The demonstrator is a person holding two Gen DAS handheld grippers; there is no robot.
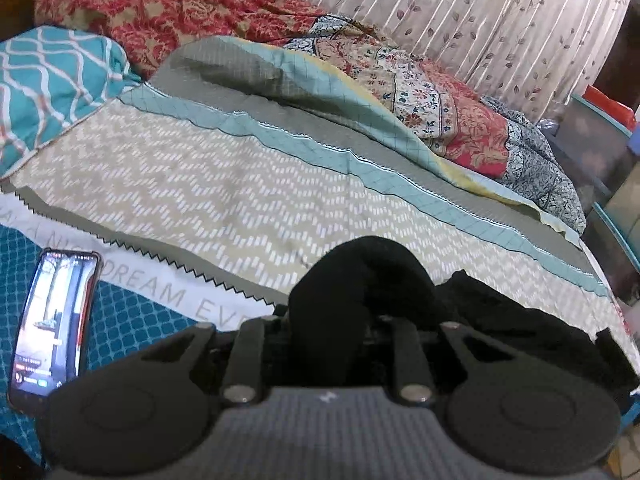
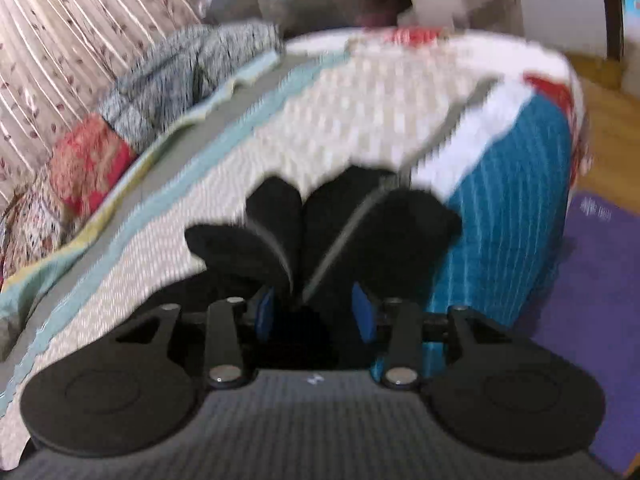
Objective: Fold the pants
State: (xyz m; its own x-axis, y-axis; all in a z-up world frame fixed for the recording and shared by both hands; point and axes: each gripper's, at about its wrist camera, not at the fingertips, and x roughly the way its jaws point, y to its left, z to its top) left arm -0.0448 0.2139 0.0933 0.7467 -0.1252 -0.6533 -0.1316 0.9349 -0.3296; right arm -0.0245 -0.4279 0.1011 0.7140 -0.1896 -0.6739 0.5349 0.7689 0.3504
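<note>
The black pants (image 1: 360,276) bulge up between the jaws of my left gripper (image 1: 332,332), which is shut on them; more black cloth (image 1: 520,320) trails right over the bed. In the right wrist view the black pants with a grey side stripe (image 2: 352,224) bunch between the blue pads (image 2: 366,312) of my right gripper (image 2: 316,312), which is shut on them. Both fingertips are hidden by cloth. The right view is blurred by motion.
The bed (image 1: 200,184) has a beige chevron and teal cover. A phone (image 1: 52,324) lies at its left front. A teal pillow (image 1: 52,88) and floral quilts (image 1: 440,108) lie behind, curtains (image 1: 480,12) beyond. A purple mat (image 2: 592,320) lies on the floor.
</note>
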